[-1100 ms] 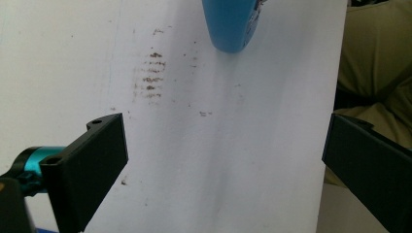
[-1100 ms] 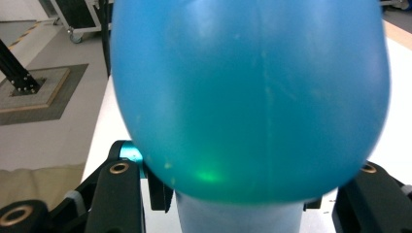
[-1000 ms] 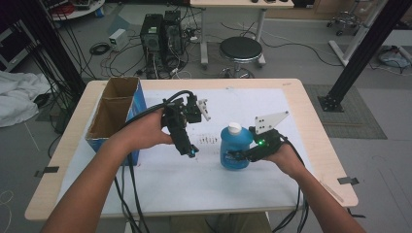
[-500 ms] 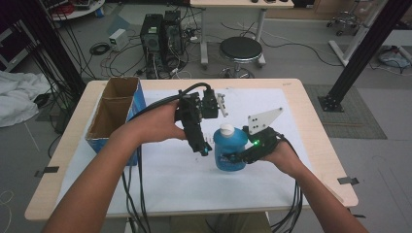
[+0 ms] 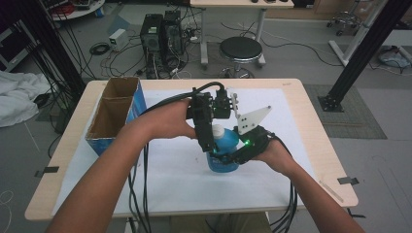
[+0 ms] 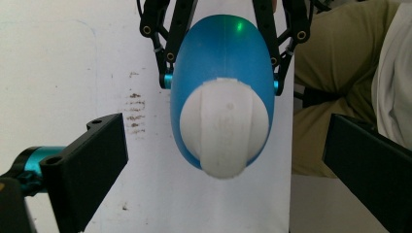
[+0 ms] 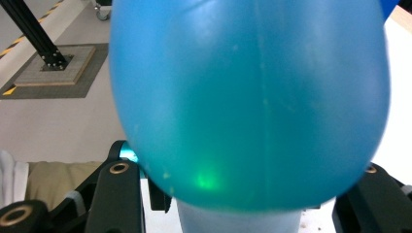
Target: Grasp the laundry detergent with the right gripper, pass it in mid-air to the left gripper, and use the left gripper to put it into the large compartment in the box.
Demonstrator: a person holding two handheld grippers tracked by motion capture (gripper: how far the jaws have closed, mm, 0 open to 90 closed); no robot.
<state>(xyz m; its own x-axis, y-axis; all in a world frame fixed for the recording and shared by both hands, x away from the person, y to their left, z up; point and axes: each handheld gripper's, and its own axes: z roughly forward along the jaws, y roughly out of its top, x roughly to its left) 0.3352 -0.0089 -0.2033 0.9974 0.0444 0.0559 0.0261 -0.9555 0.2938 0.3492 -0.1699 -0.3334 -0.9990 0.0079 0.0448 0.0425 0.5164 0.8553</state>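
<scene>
Left gripper view shows the blue bottle (image 6: 221, 68) has a white cap (image 6: 224, 127). Left gripper (image 6: 221, 160) is wide apart; right gripper (image 5: 232, 156) squeezes the bottle.

Colours on the surface: blue, white, black, tan.

We list a blue bottle (image 5: 224, 153) with a white cap (image 6: 224, 127), its plastic faintly see-through and carrying a small green glint in the right gripper view. We note the left gripper (image 5: 210, 145) and the right gripper (image 5: 232, 156) as black, each with turquoise metal fittings at the jaws; the right one bears a pale grey three-cornered plate and a green light. We record a light wood surface (image 5: 311, 127) under a white sheet (image 5: 170, 179) marked with small brown specks, and a cardboard box (image 5: 112, 116), brown inside, blue outside. We add khaki trousers (image 6: 335, 92) in the left gripper view.
</scene>
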